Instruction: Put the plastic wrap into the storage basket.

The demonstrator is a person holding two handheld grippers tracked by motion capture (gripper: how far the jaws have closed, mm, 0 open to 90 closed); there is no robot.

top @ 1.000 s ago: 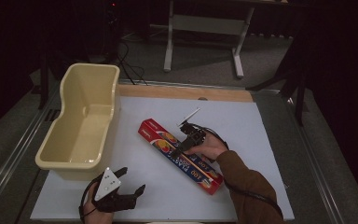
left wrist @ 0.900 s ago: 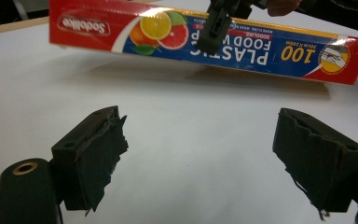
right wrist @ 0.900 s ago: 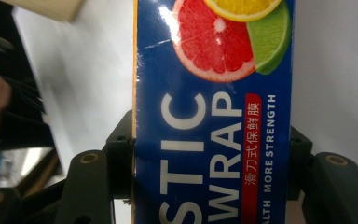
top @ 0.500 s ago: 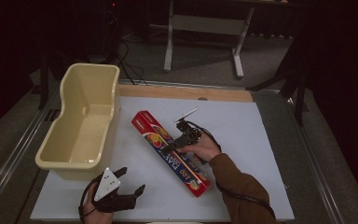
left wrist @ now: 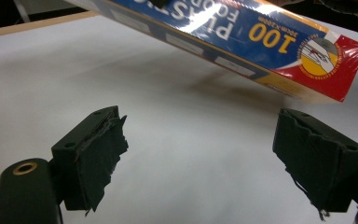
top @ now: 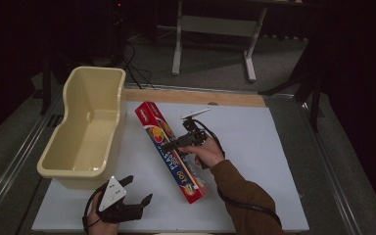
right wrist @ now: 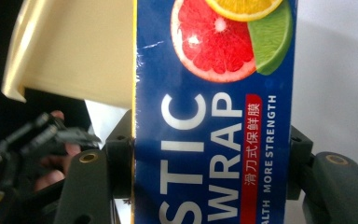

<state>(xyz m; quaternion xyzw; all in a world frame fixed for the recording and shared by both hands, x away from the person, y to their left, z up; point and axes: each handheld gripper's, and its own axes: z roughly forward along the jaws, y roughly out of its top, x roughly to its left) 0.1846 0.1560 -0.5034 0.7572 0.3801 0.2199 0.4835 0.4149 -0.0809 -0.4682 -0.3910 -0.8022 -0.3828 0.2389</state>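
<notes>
Worktop (top: 254,147): white sheet over it, bare across the right half, so there is free room to swing a long item.

Tub (top: 85,132): cream plastic, empty, open side up at the left edge of the worktop. Judged to be the destination, since the box is angled toward it and its near rim sits just beside the box's far end.

Box of plastic wrap (top: 171,152): long, red and blue, lying diagonally across the middle of the worktop in the high view. The left gripper view shows its near end (left wrist: 307,56) clear of the surface with a shadow beneath, so it is lifted, tilted, not resting flat.

Right gripper (top: 183,142): clamped across the box's narrow width about mid-length. Its fingers (right wrist: 119,158) press both long sides of the box (right wrist: 214,140). A middle grip probably keeps a long box balanced while carried.

Left gripper (top: 127,203): low at the near edge of the worktop, below the tub. Fingers (left wrist: 91,154) spread wide, nothing between them, only white surface ahead. Judged to be parked out of the way, ready to steady the box's near end if it sags.
</notes>
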